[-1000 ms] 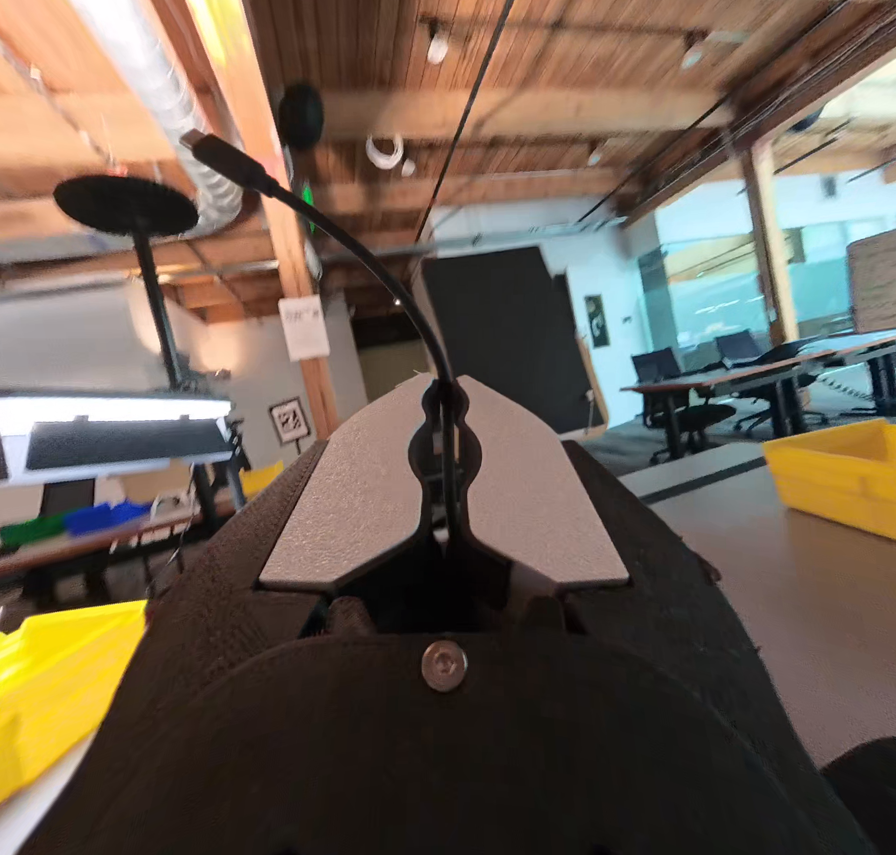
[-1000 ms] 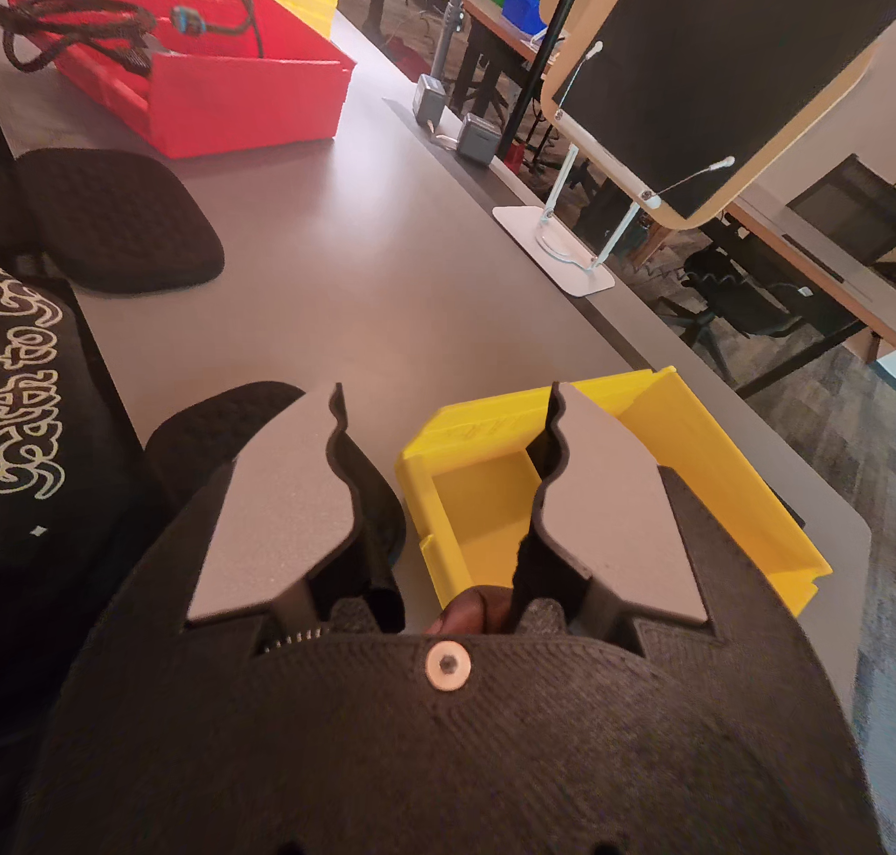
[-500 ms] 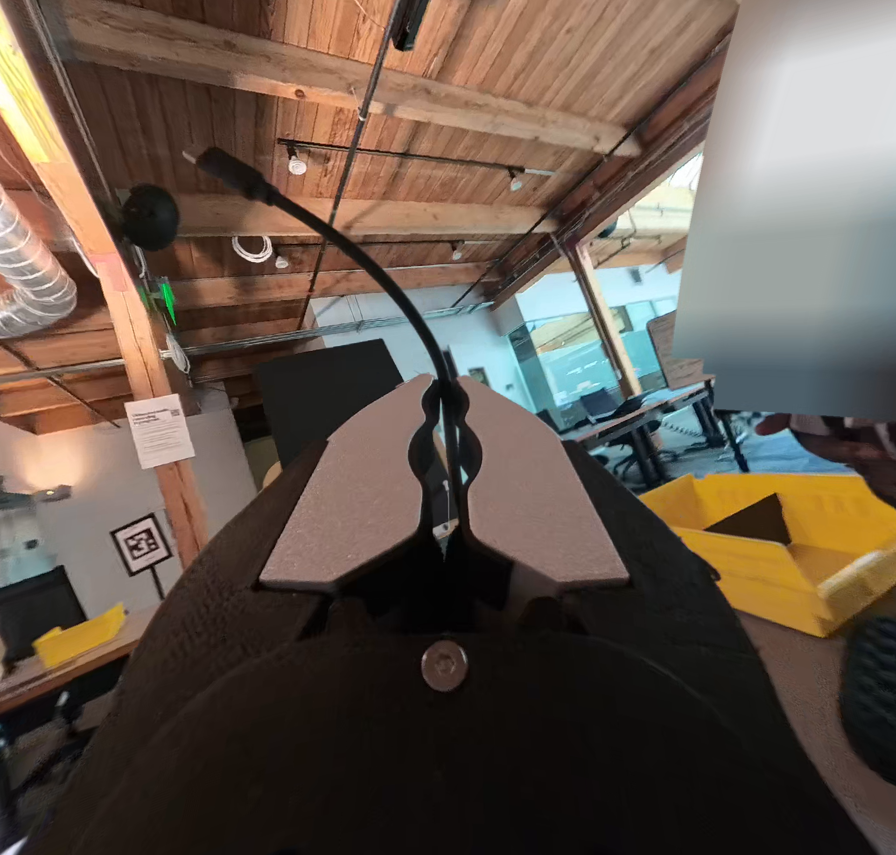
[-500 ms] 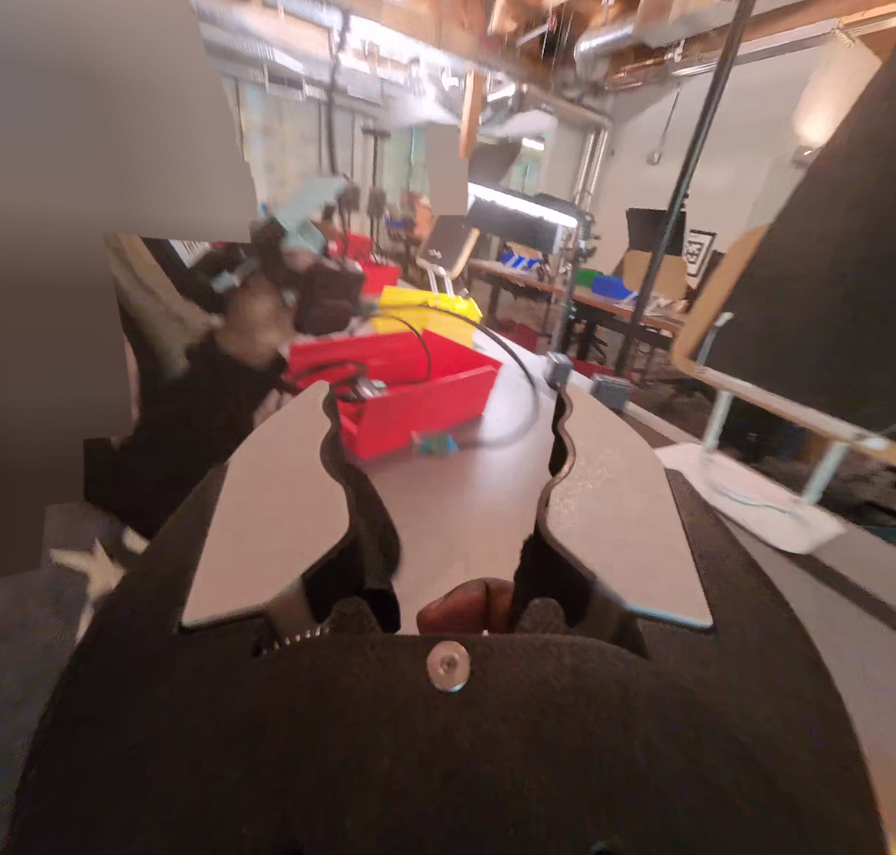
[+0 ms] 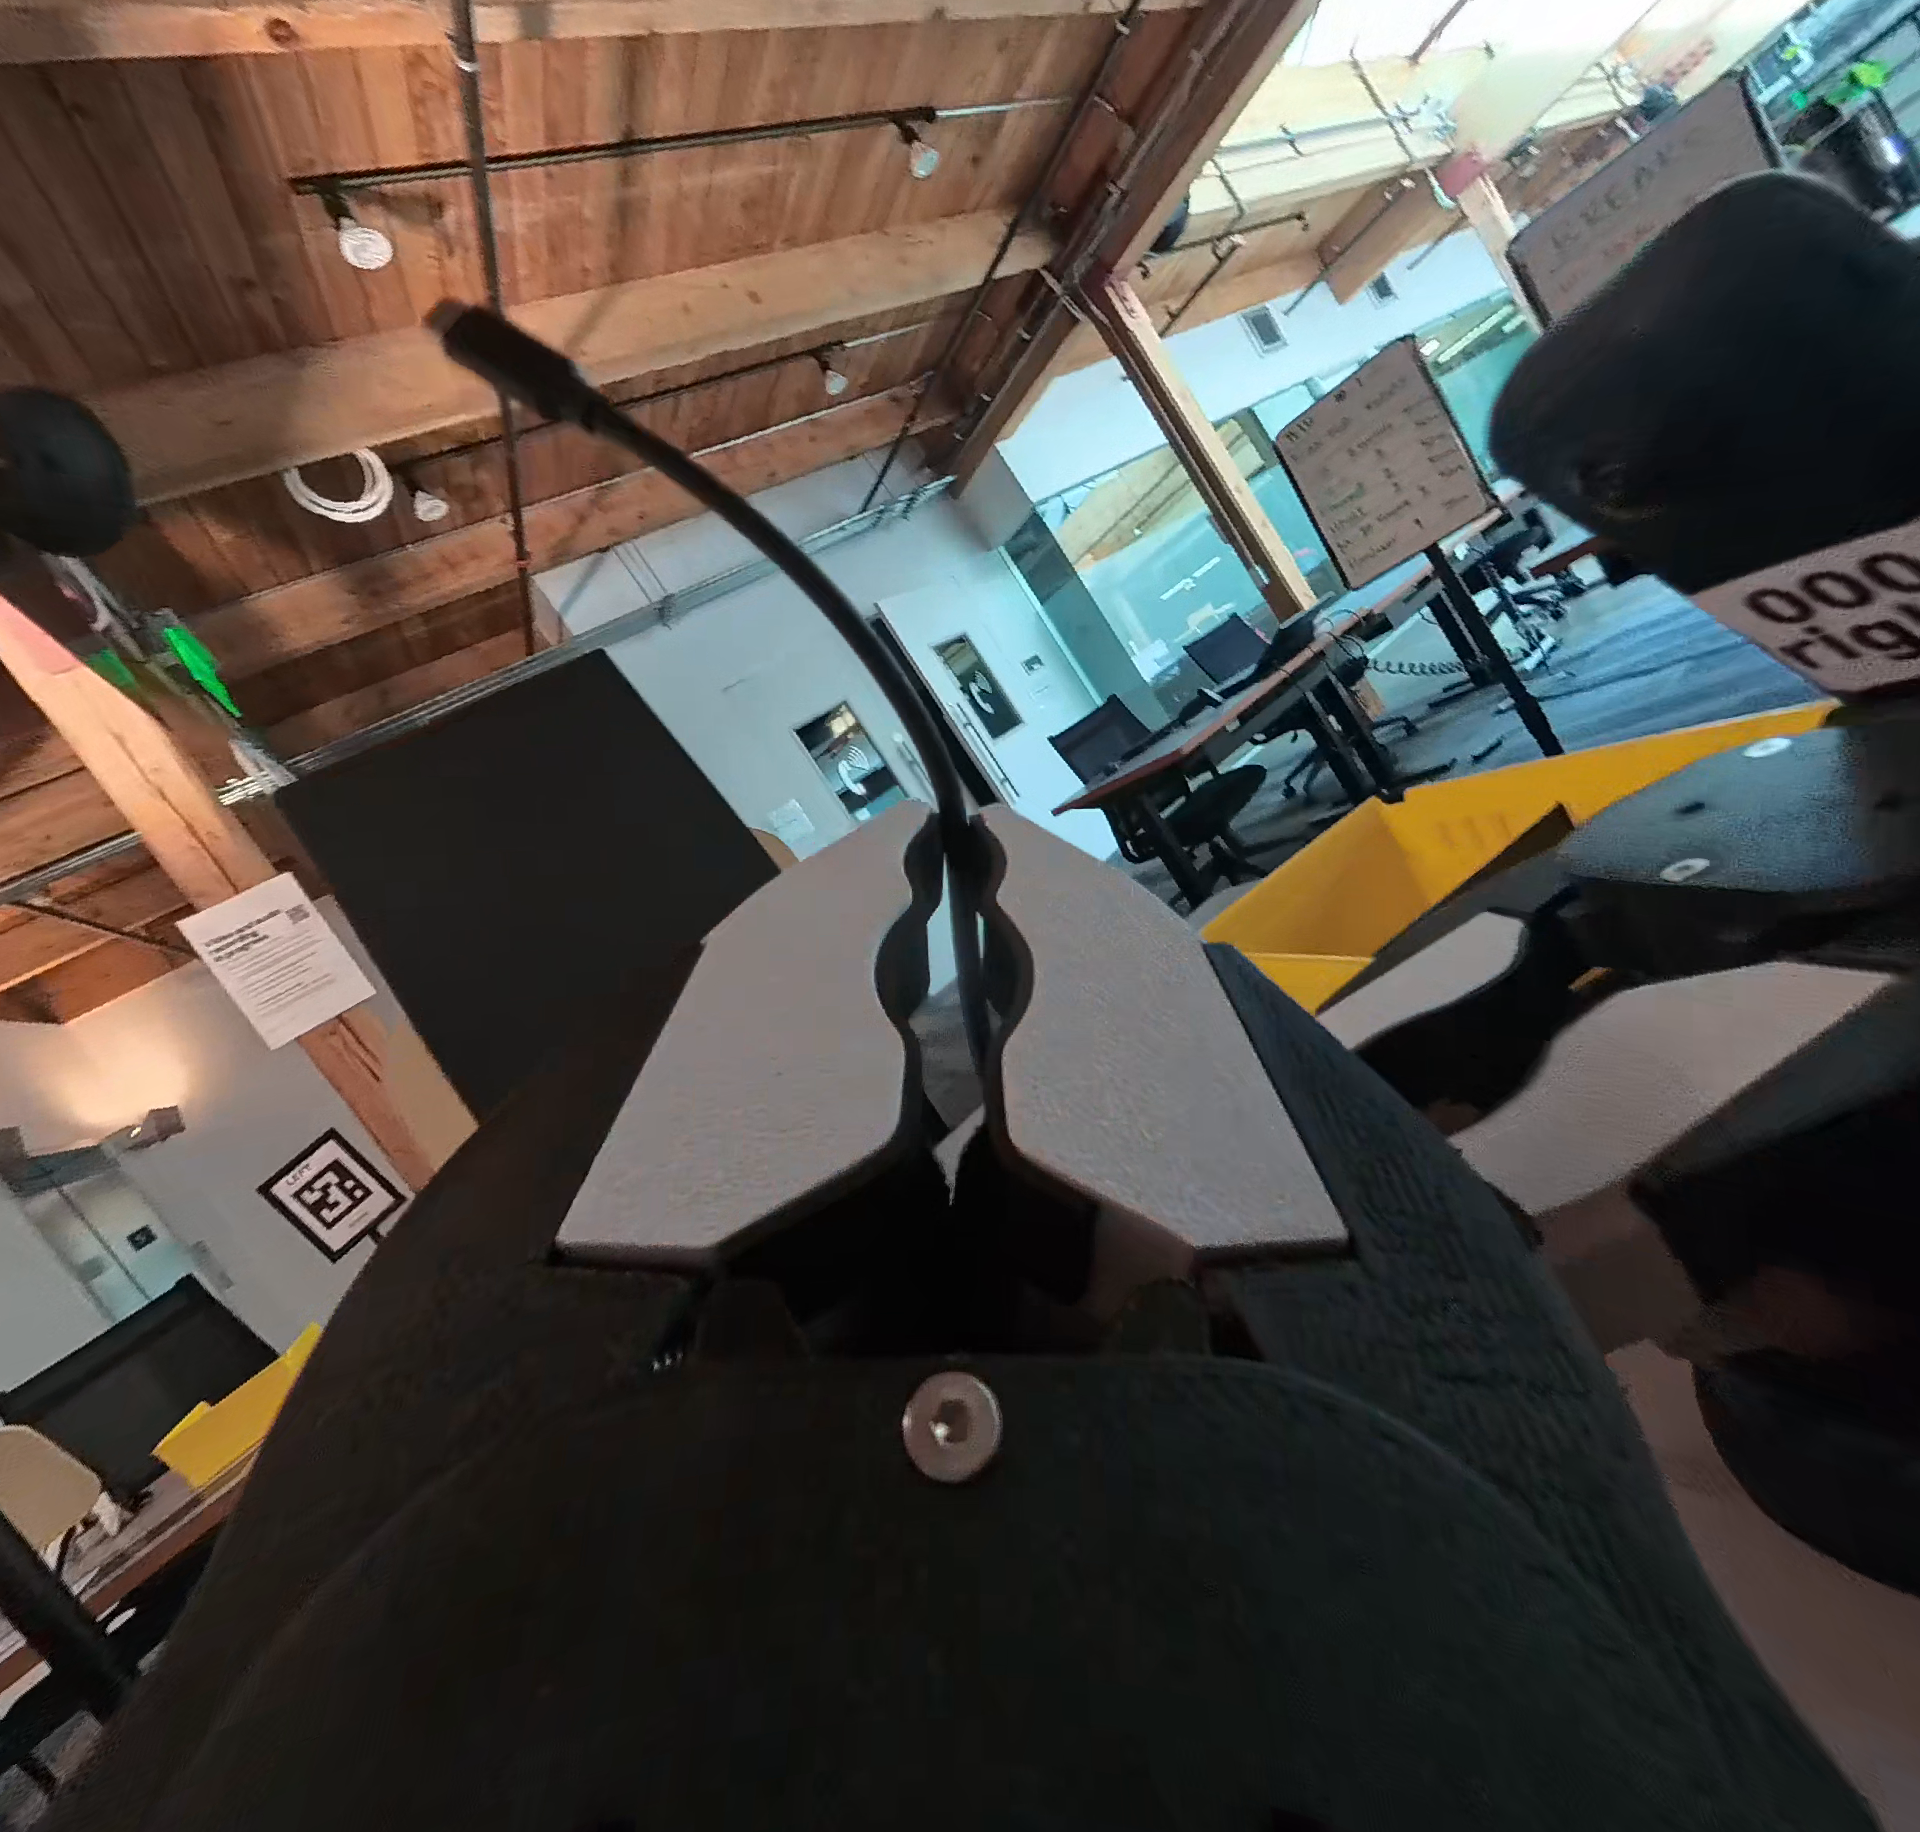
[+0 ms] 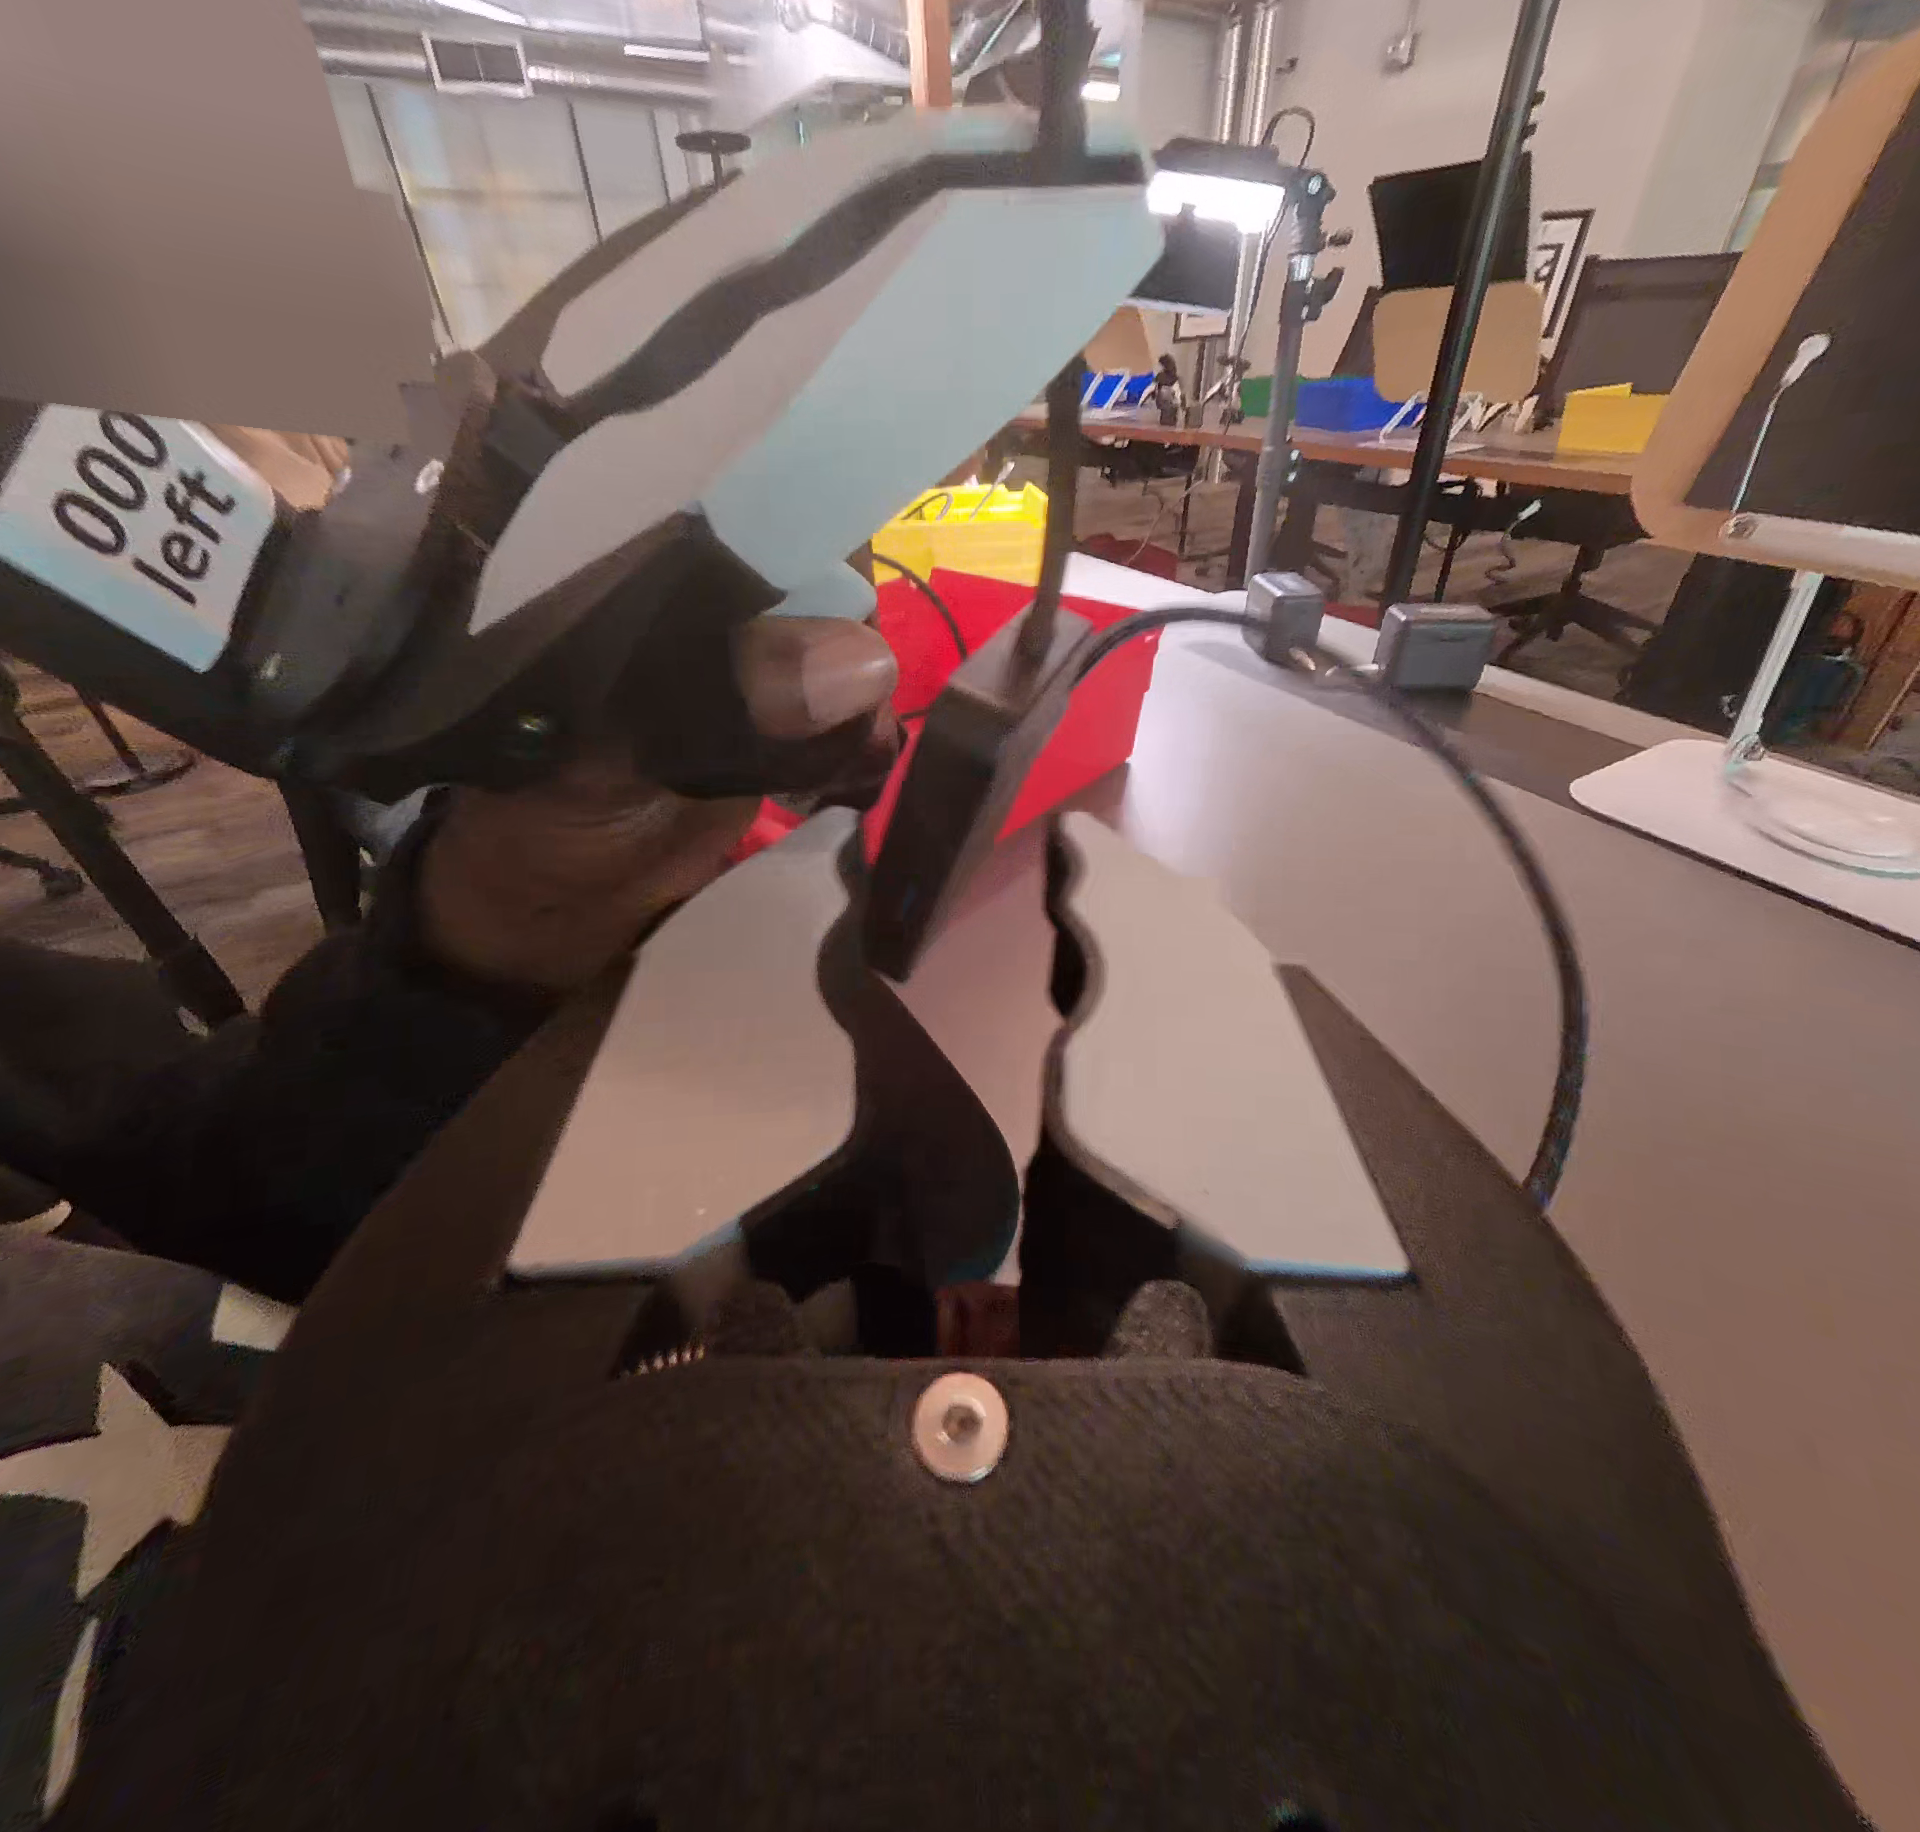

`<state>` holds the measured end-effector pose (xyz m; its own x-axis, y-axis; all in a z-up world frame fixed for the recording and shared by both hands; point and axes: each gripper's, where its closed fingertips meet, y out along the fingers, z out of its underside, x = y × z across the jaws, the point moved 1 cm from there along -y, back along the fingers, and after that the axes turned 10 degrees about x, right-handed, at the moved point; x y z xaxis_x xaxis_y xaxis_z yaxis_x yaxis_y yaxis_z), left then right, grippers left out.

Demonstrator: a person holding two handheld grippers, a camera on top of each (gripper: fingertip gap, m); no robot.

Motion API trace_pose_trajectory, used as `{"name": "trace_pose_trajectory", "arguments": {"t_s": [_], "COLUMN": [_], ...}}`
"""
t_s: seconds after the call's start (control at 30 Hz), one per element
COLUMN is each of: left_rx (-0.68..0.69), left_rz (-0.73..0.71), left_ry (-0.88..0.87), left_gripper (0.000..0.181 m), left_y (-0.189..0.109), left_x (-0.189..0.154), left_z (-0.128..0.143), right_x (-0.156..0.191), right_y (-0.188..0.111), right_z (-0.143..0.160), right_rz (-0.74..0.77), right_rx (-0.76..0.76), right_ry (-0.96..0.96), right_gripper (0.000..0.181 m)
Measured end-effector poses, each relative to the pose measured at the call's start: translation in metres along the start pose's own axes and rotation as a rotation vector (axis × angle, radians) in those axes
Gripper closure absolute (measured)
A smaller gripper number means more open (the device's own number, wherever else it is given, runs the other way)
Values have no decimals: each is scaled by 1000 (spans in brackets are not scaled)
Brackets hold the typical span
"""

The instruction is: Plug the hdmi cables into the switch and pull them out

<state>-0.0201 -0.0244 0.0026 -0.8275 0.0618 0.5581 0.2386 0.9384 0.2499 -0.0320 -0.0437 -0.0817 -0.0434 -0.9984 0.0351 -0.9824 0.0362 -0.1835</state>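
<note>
My left gripper is shut on a thin black cable whose free plug sticks up to the left. In the right wrist view the left gripper is raised at upper left, and the cable drops from it to a small black switch box hanging in the air. A second cable loops from the box to the right. My right gripper is partly open, with the box's lower end at its fingertips and a gap beside the right finger. The right gripper also shows in the left wrist view.
A red bin and a yellow bin stand behind the switch on the grey table. Two grey cubes and a white stand base sit at the far edge. Another yellow bin lies beyond the right gripper.
The right gripper swung up from the yellow bin to face the left gripper, and its jaws narrowed around the hanging switch. The left gripper turned right, still holding the cable.
</note>
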Motion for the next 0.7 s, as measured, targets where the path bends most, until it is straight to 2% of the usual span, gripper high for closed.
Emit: {"name": "trace_pose_trajectory", "arguments": {"t_s": [0.03, 0.17, 0.23, 0.4, 0.5, 0.6, 0.67, 0.7], "left_rx": [0, -18, -41, -44, -133, -263, -255, -231], "left_rz": [25, 127, 139, 204, 87, -124, -152, -111], "left_ry": [-1, -82, -110, -196, -331, -485, -542, -570], "left_gripper": [178, 178, 177, 129, 121, 128, 134, 137], "left_y": [0, -1, -4, -9, -12, -26, -28, -24], "left_x": [-3, -8, -3, 4, 25, 48, 43, 32], "left_z": [0, -3, -5, 0, -1, 2, 8, 11], "right_x": [-1, -16, -21, -35, -50, -64, -73, -76], "right_y": [1, 2, -2, -27, -44, -60, -69, -74], "right_z": [2, 3, -3, -26, -34, -40, -43, -46], "right_rz": [5, 86, 80, -19, -33, -64, -82, -93], "right_rx": [11, -23, -104, -349, -446, -544, -593, -624], "right_ry": [-6, -66, -85, 9, 80, 174, 227, 251], "right_gripper": [160, 165, 166, 167, 168, 167, 167, 167]}}
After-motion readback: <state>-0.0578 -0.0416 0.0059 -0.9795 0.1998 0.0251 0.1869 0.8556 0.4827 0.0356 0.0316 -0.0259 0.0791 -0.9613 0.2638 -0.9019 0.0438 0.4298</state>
